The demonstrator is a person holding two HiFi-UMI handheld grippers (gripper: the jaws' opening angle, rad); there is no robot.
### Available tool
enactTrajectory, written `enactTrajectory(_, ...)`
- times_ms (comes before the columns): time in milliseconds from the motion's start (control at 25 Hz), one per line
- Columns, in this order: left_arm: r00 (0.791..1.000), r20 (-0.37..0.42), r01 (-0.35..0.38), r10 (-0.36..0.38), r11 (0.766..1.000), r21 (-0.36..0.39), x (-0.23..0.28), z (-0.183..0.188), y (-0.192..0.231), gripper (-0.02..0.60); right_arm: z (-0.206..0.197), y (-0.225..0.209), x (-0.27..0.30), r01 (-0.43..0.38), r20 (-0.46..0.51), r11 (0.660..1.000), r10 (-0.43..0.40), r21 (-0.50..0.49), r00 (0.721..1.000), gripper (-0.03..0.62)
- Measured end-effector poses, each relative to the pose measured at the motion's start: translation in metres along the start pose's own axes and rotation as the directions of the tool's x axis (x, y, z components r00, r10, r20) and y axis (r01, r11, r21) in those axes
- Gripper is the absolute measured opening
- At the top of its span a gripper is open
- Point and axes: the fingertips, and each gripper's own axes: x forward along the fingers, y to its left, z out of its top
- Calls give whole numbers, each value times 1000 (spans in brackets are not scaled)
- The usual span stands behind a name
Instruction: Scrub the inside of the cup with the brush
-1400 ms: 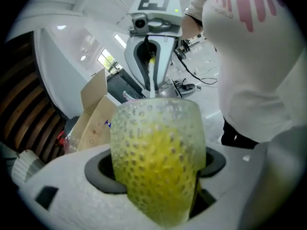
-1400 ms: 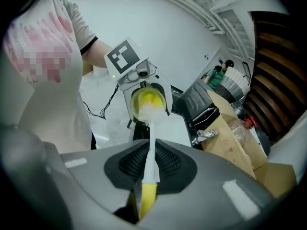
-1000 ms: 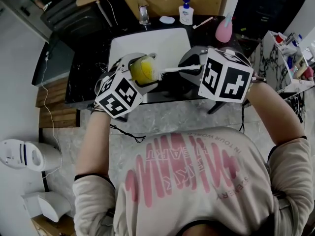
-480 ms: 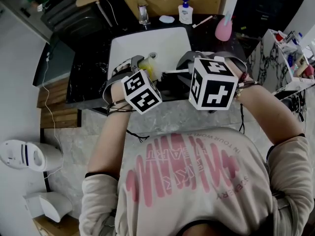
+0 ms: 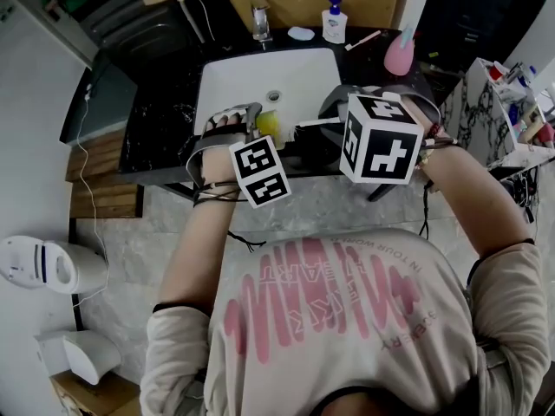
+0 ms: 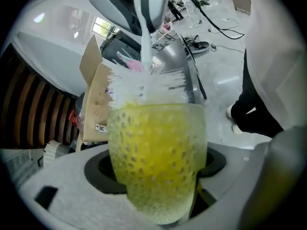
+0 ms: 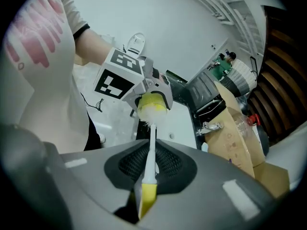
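While a pale shirt with pink print (image 5: 329, 319) fills the lower half of the head view, a black stone countertop (image 5: 156, 128) runs across the upper part, with a white rectangular sink basin (image 5: 234, 81) set into it at upper centre. Both grippers hang over the basin's near edge. The right gripper (image 5: 325, 124), right of centre under its marker cube, is clamped on the yellow end of a slim white-handled brush with white bristles (image 7: 152, 143). The left gripper (image 5: 257, 121), just left of centre, is closed around a yellow translucent dimpled glass cup (image 6: 156, 157), gripping it low on its sides. In the head view the cup lies tipped with its mouth toward the right gripper. The brush handle spans the gap between the grippers. Its bristles (image 6: 144, 87) sit in the cup's mouth, part inside and part splaying over the rim. A white pump bottle with a blue top (image 5: 334, 22) stands at the top edge, behind the basin.
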Motion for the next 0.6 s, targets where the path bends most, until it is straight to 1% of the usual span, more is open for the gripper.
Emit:
enactTrajectory(40,1000,12,5,-5,1000,-24,-1,-2,-2,391,-1,1,-1,-5,4,1000,5,6,1000,49)
enactTrajectory(120,999,44,23,-19,995,-97,-5,-6,-5,391,-4,1,-5,-9,12,1000,9,24,1000,51)
enactTrajectory(200,997,76,36,-23,982,-184,-8,-12,-6,391,-7,0,-11,-6,26,999,5,51,1000,51)
enactTrajectory(240,995,95,41,-20,972,-233,-10,-15,-6,391,-7,1,-13,-8,38,998,5,68,999,51)
enactTrajectory(280,992,123,50,-15,955,-291,-12,-17,-5,391,-8,3,-15,-10,51,996,6,83,999,51)
enactTrajectory(320,987,159,64,-7,933,-354,-15,-17,-3,391,-8,4,-17,-12,64,995,6,98,998,49)
enactTrajectory(400,973,232,94,19,879,-468,-21,-14,2,391,-8,6,-21,-8,94,991,-5,131,996,49)
enactTrajectory(480,959,277,111,53,833,-541,-27,-13,9,392,-8,6,-25,0,129,985,-23,175,991,51)
enactTrajectory(600,936,338,149,94,767,-624,-36,-8,19,393,-7,8,-30,3,187,969,-51,249,981,51)
